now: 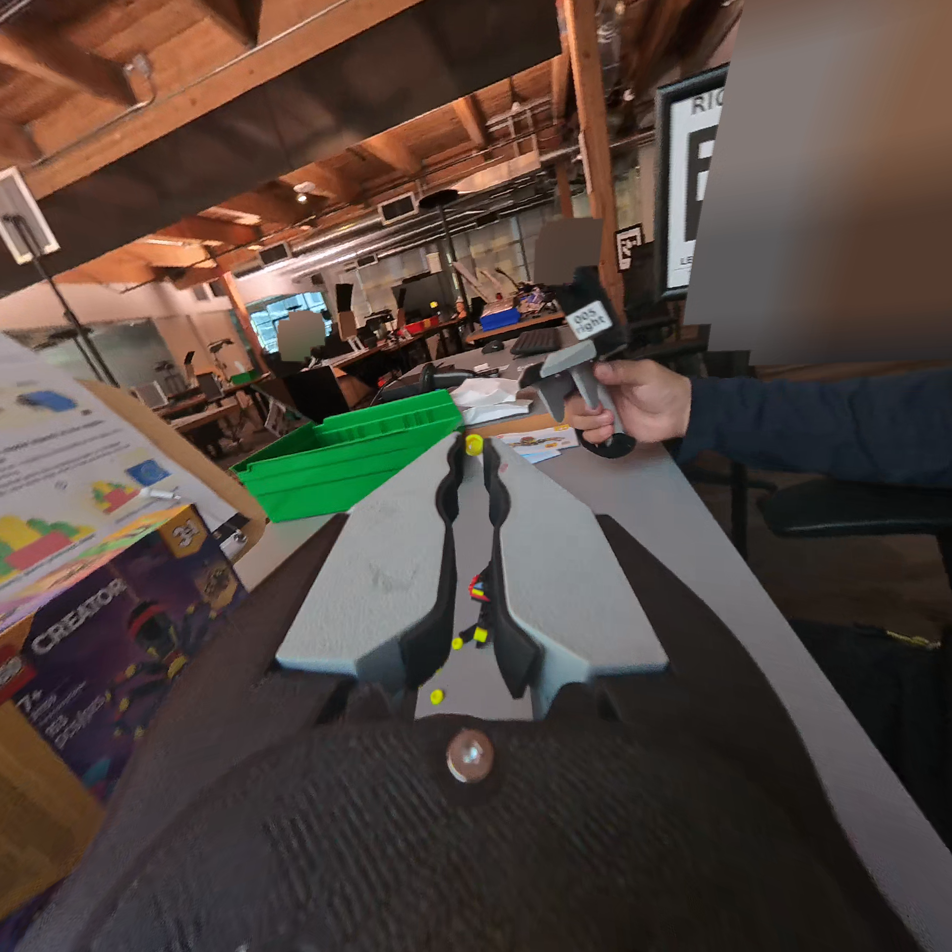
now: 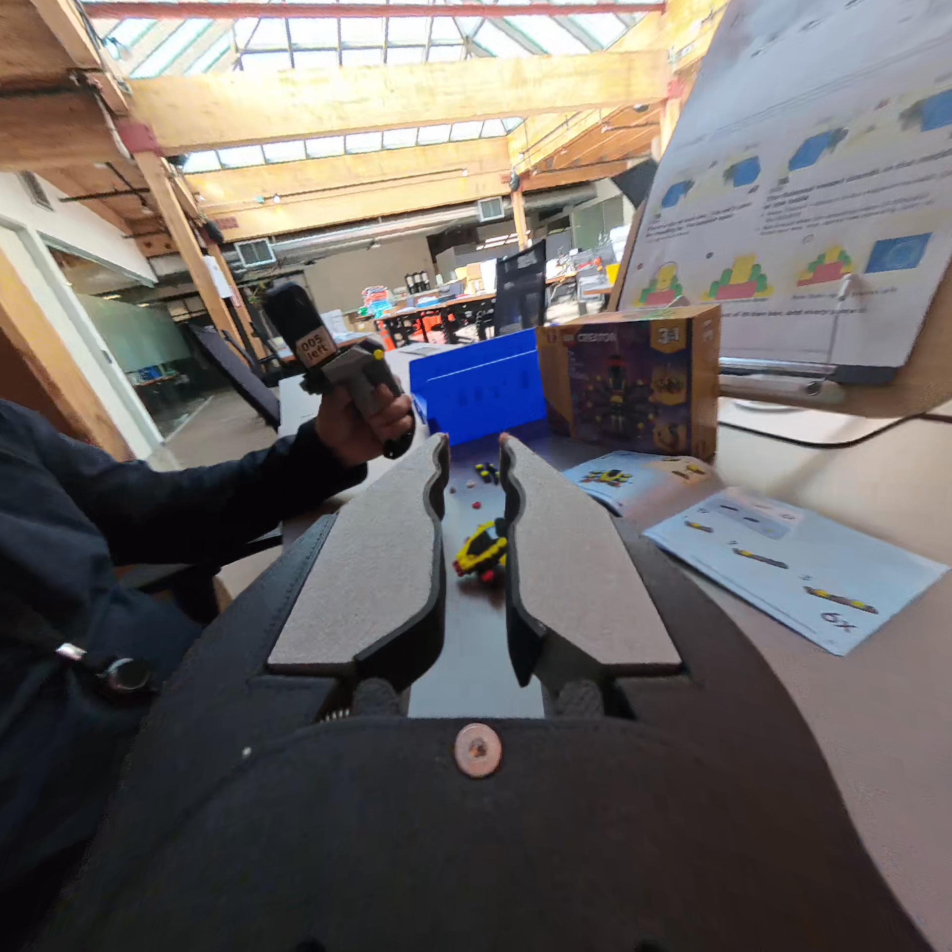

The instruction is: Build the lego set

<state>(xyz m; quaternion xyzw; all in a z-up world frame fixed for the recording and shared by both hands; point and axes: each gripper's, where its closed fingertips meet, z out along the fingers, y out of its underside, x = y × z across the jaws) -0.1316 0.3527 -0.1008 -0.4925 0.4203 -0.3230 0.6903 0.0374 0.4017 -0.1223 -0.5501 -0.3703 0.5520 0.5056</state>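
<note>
A: Your left gripper [image 1: 474, 447] has its jaws nearly together, pinching a small round yellow stud [image 1: 473, 444] right at the tips, raised above the grey table [image 1: 618, 494].

B: And the right one?

A: Your right gripper [image 2: 473, 438] is held up too, jaws apart with nothing between them. Through the gap you see the part-built yellow and black model [image 2: 479, 552] lying on the table, with loose small pieces [image 2: 481, 471] scattered beyond it.

B: What else is around?

A: The set's box [image 2: 631, 380] stands behind the pieces, just beside a blue bin [image 2: 479, 386]. Two instruction booklets [image 2: 793, 566] lie flat to the right. In the left wrist view a green bin [image 1: 350, 463] sits past the fingertips, and your right hand [image 1: 633, 407] grips its handle, well apart.
</note>
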